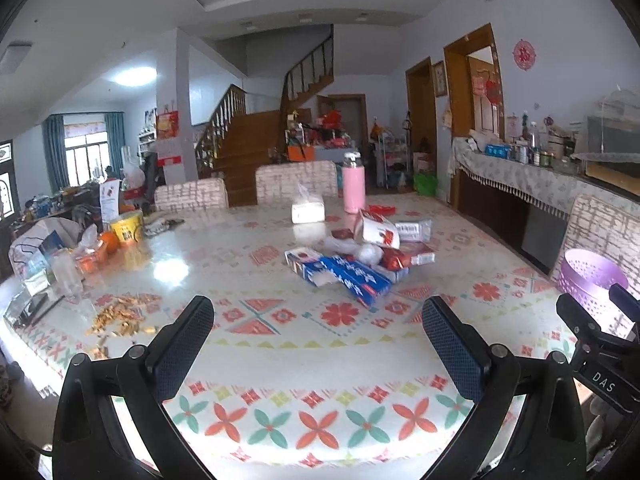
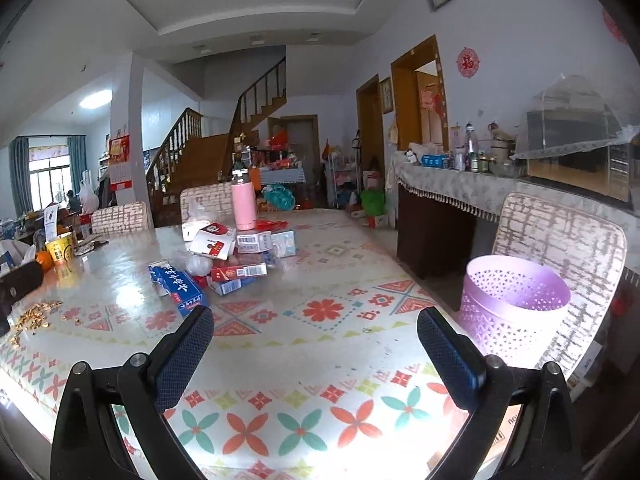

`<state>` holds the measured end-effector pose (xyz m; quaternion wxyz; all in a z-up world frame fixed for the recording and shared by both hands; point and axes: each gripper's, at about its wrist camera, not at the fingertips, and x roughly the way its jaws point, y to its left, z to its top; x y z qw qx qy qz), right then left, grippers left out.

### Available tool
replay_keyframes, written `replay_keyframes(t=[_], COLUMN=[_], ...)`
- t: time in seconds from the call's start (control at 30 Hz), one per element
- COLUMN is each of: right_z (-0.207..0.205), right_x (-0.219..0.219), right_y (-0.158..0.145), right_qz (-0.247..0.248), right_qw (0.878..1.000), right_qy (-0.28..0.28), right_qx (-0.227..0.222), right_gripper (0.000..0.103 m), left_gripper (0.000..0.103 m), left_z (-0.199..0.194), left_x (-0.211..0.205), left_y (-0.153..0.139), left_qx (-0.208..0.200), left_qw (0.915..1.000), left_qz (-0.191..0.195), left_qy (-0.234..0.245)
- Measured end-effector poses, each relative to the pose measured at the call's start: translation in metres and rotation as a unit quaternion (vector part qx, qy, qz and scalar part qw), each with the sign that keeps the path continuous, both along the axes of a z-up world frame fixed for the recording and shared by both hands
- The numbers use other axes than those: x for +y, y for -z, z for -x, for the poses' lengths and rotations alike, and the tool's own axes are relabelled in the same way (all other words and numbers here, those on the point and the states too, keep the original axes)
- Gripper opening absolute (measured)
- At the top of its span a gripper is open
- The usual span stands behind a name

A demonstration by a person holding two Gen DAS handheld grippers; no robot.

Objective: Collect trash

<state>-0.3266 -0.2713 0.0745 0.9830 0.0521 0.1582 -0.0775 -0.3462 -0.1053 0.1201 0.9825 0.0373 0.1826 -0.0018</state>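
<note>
Nothing collected yet, as far as visible: left gripper (image 1: 318,322) and right gripper (image 2: 316,332) both spread wide and empty. Pile of trash packaging (image 1: 360,258) lying at frame centre on the table (image 1: 280,360), well apart from the purple basket (image 2: 512,312) at right. Basket's inside visible only from the right wrist, seemingly empty; scattered crumbs (image 1: 120,318) at lower left clearer from the left wrist.

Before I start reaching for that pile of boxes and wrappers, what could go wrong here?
1. The pink bottle stands upright right behind the trash pile; a reach past the far boxes could tip it.
2. The pile is loosely stacked, so pulling the blue box from its near edge may scatter the rest.
3. The purple basket sits at the table's right edge; a hard drop might nudge it off.
</note>
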Motion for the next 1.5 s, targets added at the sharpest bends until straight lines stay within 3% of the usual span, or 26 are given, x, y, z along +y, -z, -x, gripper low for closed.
replay_keyframes(t=[0.47,1.03,1.5], right_z=[0.009,-0.015,-0.062], right_x=[-0.013,-0.050,-0.059], right_y=[0.018,0.036,0.040], right_qz=[-0.017,-0.056,-0.070], right_qw=[0.999,0.994,0.992], right_qy=[0.026,0.069,0.046], right_qx=[0.021,0.056,0.090], right_gripper=[0.103,0.103,0.103], left_gripper=[0.103,0.103,0.103], left_z=[-0.025,-0.059,-0.110], left_x=[-0.010,-0.042,-0.048], left_y=[0.032,0.058,0.066], left_qx=[0.093,0.138,0.184], left_qw=[0.9948,0.9884,0.9816], left_qz=[0.025,0.001,0.016], left_qy=[0.032,0.064,0.049])
